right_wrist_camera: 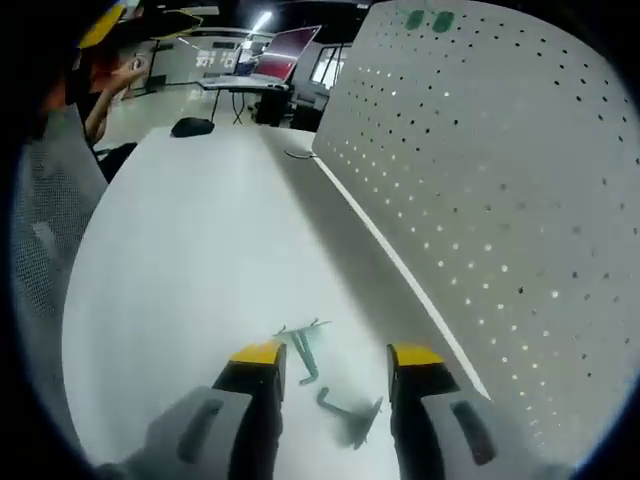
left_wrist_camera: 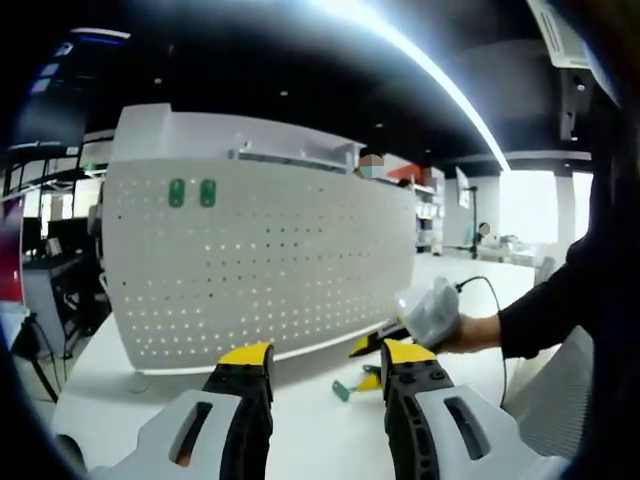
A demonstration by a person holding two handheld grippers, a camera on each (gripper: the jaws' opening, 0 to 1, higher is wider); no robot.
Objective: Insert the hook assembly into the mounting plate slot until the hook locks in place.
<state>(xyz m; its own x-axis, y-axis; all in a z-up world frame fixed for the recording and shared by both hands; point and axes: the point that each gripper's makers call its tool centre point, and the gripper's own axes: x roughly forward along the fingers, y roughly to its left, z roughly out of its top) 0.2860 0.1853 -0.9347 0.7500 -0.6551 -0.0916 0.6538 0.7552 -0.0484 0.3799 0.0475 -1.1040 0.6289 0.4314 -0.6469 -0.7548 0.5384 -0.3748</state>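
A white perforated mounting plate (left_wrist_camera: 260, 260) stands upright on the white table (left_wrist_camera: 310, 435); it also runs along the right of the right gripper view (right_wrist_camera: 500, 200). Two green pieces (left_wrist_camera: 192, 192) sit in its top left corner, seen as well at the plate's far end (right_wrist_camera: 425, 18). Two loose green hooks lie on the table: one (right_wrist_camera: 303, 352) just ahead of my right gripper (right_wrist_camera: 337, 360), the other (right_wrist_camera: 350, 410) between its open jaws. My left gripper (left_wrist_camera: 328, 362) is open and holds nothing, facing the plate. The right gripper (left_wrist_camera: 368, 363), held by a hand (left_wrist_camera: 475, 330), hovers over a green hook (left_wrist_camera: 343, 390).
A laptop (right_wrist_camera: 275, 55) and a black mouse (right_wrist_camera: 192, 126) sit at the table's far end. A person's sleeve (left_wrist_camera: 560, 300) reaches in from the right. A cable (left_wrist_camera: 490, 300) runs over the table behind the hand. Bare tabletop (right_wrist_camera: 200, 250) stretches left of the plate.
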